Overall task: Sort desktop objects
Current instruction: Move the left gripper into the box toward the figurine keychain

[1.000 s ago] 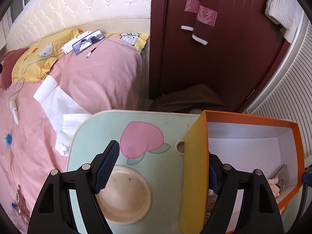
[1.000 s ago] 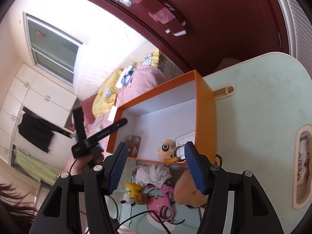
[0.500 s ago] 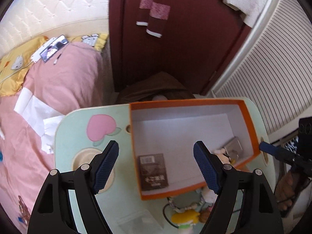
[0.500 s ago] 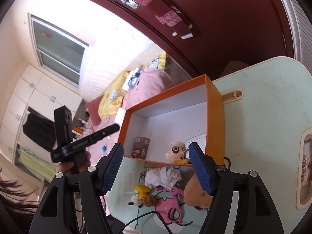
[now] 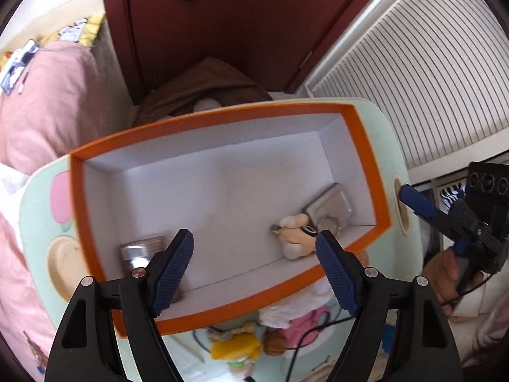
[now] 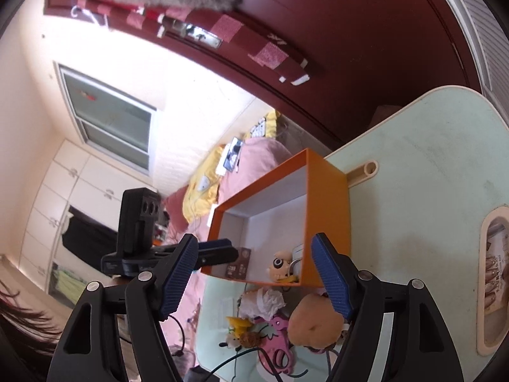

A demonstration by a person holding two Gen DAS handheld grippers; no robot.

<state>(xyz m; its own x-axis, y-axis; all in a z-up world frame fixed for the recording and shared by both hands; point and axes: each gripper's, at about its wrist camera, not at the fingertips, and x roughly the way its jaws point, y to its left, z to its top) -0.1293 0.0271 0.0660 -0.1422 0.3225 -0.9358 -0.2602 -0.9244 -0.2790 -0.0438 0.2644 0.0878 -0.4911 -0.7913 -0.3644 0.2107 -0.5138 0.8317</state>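
An orange box (image 5: 366,159) with a white inside stands on the pale green table (image 6: 429,191). In it lie a small dark carton (image 5: 140,251), a beige doll (image 5: 294,238) and a silver case (image 5: 331,203). My left gripper (image 5: 254,270) is open and empty above the box's near edge. My right gripper (image 6: 254,277) is open and empty, higher up, looking over the box (image 6: 327,197). Loose by the box's near side lie a yellow toy (image 5: 235,347), a tissue (image 6: 267,299), a pink toy (image 6: 280,334) and a tan plush (image 6: 315,321).
A bed with pink bedding (image 5: 47,102) lies left of the table. A dark red door (image 5: 222,25) and a slatted panel (image 5: 413,79) stand behind. Dark cables (image 6: 241,356) trail across the table's near end. The right gripper shows at the right edge of the left wrist view (image 5: 445,216).
The left gripper has swung right and moved over the box, looking down into it. The right gripper has risen and pulled back a little. Both stay open.
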